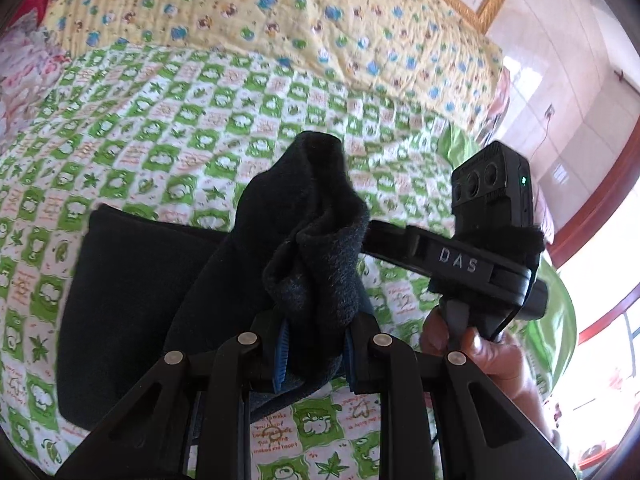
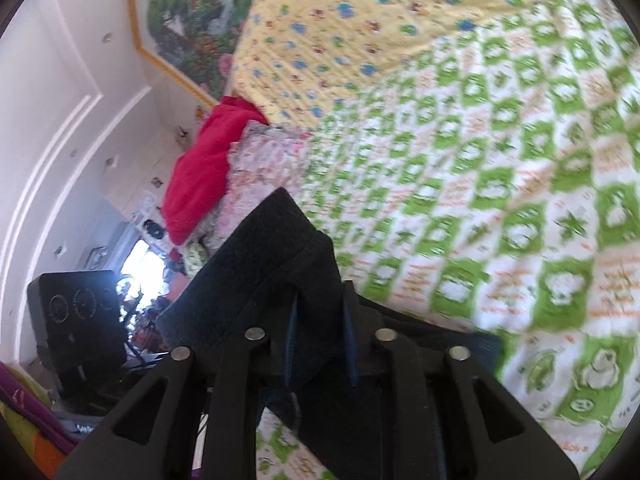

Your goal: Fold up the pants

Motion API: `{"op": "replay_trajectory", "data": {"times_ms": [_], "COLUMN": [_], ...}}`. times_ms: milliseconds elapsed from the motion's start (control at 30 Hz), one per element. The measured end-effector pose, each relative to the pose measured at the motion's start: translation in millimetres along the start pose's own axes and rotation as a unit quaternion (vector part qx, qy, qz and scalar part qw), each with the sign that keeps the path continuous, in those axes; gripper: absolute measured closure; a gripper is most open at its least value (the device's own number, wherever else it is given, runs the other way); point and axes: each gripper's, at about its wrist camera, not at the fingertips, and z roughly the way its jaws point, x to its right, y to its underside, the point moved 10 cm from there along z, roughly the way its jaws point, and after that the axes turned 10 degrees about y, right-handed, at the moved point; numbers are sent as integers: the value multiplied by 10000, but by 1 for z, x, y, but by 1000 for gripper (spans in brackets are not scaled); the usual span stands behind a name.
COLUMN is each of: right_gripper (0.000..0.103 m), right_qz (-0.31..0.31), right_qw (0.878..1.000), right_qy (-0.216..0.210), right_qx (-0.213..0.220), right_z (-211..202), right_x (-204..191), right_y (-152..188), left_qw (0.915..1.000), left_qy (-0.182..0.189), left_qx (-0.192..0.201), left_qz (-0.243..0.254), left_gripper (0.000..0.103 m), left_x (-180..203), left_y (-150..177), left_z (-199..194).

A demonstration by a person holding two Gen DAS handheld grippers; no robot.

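Note:
The dark navy pants (image 1: 132, 300) lie partly flat on the green checked quilt (image 1: 160, 128), with one end lifted. My left gripper (image 1: 316, 344) is shut on a bunched fold of the pants, which rises in front of the camera. My right gripper (image 2: 320, 344) is shut on another edge of the pants (image 2: 276, 256) and holds it above the bed. The right gripper also shows in the left wrist view (image 1: 460, 256), close at the right, its fingertips hidden behind the lifted fabric.
A yellow patterned quilt (image 1: 320, 12) covers the far part of the bed. A red cloth (image 2: 204, 176) and floral pillow (image 2: 264, 164) lie at the bed's edge. A framed picture (image 2: 184, 12) hangs on the wall.

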Motion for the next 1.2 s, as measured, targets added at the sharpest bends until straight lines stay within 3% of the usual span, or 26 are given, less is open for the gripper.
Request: {"op": "replay_trajectory", "data": {"times_ms": [200, 300, 367, 467, 600, 667, 833, 1200], "right_gripper": [72, 68, 60, 46, 35, 21, 17, 14], "right_qz": [288, 450, 505, 626, 779, 873, 987, 683], "right_qw": [9984, 9960, 9941, 9893, 9841, 9817, 9761, 9700], "right_qy": [432, 612, 771, 1103, 1314, 1341, 1500, 2027], "right_qx": [219, 467, 569, 723, 903, 1030, 1225, 1153], "right_z": [-20, -39, -49, -63, -78, -86, -100, -96], "right_x": [25, 32, 34, 39, 40, 37, 30, 0], "right_y": [6, 7, 10, 15, 23, 26, 33, 51], "left_qw": [9997, 9992, 9986, 9981, 9976, 9974, 9980, 9984], "left_qy": [82, 218, 378, 424, 555, 611, 568, 293], "left_qx": [-53, -25, -68, -100, -146, -130, 58, 421], "left_qz": [243, 345, 351, 428, 398, 350, 267, -231], "left_gripper": [73, 62, 53, 51, 47, 44, 39, 38], "left_x": [4, 10, 15, 19, 21, 21, 13, -31], "left_y": [14, 19, 22, 25, 30, 32, 30, 21], "left_z": [15, 18, 18, 15, 8, 1, -21, -57]}}
